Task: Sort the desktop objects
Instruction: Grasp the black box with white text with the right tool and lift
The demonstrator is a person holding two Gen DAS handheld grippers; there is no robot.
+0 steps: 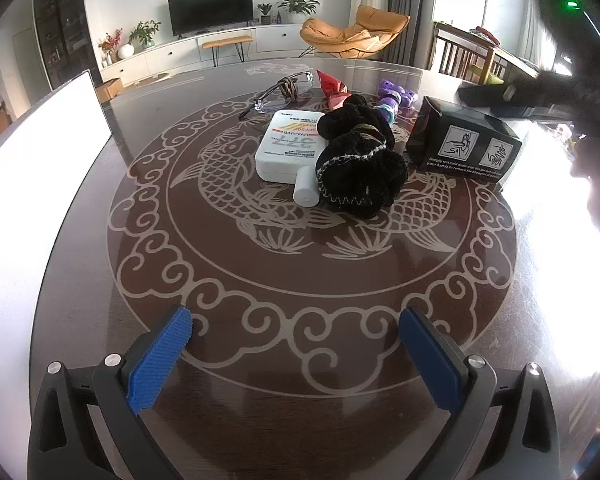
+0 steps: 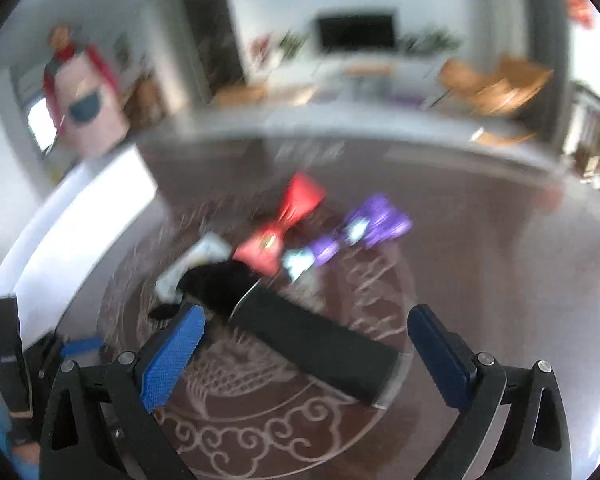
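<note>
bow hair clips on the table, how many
2: a red bow at the far side of the pile beside the glasses, and a purple bow right of it, behind the black scrunchie. More could be hidden under it.

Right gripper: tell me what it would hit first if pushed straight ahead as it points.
Probably the long black box lying between the open right gripper fingers; depth is uncertain because the view is blurred.
</note>
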